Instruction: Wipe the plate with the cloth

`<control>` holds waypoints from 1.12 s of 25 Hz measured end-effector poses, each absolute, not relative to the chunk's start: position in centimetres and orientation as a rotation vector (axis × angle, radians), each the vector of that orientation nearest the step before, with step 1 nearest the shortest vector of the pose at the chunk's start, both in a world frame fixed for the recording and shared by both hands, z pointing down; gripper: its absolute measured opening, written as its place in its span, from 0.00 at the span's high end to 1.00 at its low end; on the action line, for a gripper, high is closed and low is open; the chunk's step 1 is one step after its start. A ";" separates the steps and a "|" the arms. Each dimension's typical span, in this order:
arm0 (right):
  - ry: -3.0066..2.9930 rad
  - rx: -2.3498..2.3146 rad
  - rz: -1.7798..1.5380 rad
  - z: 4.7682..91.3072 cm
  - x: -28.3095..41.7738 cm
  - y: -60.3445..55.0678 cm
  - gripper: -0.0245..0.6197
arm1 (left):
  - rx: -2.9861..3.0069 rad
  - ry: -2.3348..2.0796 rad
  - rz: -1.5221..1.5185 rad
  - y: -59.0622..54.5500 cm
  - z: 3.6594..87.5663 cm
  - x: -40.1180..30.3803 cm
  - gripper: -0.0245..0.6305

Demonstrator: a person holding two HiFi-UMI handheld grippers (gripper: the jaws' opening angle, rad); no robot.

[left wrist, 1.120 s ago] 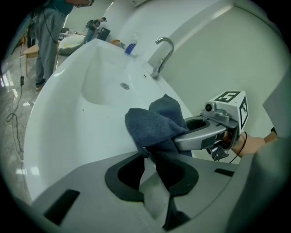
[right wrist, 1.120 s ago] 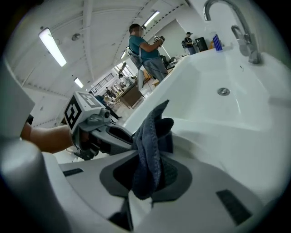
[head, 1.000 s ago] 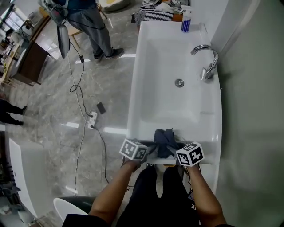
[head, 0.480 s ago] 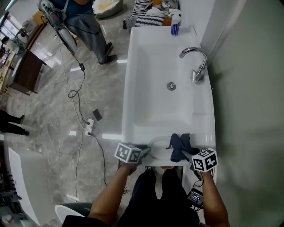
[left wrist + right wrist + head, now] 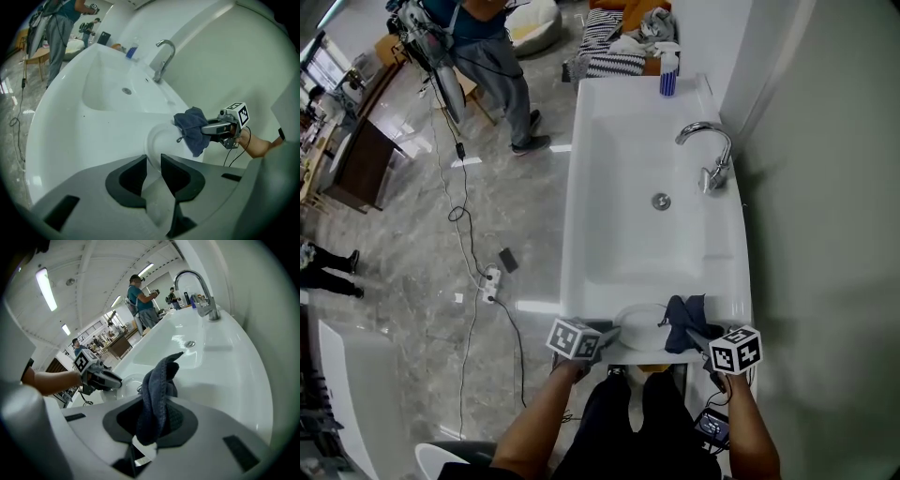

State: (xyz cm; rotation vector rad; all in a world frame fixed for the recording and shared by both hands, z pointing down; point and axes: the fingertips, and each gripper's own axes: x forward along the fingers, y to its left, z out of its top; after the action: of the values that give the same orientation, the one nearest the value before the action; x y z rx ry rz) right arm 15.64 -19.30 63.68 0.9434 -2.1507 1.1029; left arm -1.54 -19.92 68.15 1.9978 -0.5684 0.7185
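While the left gripper (image 5: 614, 330) pinches only the near rim of the round white plate (image 5: 642, 323), at the front ledge of the white sink (image 5: 600, 187), lower centre of frame, wipe pressure could lever it loose into the basin. The right gripper (image 5: 701, 337) is clamped on the bunched dark blue cloth (image 5: 682, 317), touching the plate's right edge. Its loose tail could snag the rim.

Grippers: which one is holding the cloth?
The right gripper: its jaws pinch the dark cloth. The left gripper grips the rim of the white plate instead.
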 end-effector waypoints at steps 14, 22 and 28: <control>-2.417 1.043 1.189 57.1 16.0 -20.1 0.87 | 2.003 -0.635 0.722 -20.1 67.3 -2.4 0.83; -2.882 0.925 1.391 50.3 13.7 -20.2 0.86 | 2.115 -0.783 0.606 -20.9 63.3 -5.0 0.93; -3.028 0.878 1.172 45.7 11.9 -18.5 0.86 | 2.428 -0.796 0.326 -19.9 54.0 -4.4 0.95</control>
State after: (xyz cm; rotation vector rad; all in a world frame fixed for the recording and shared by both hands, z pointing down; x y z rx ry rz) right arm 11.88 -18.49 45.71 0.8784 -3.0281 1.1724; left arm -4.39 -19.90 54.01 2.4284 -0.7955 0.3263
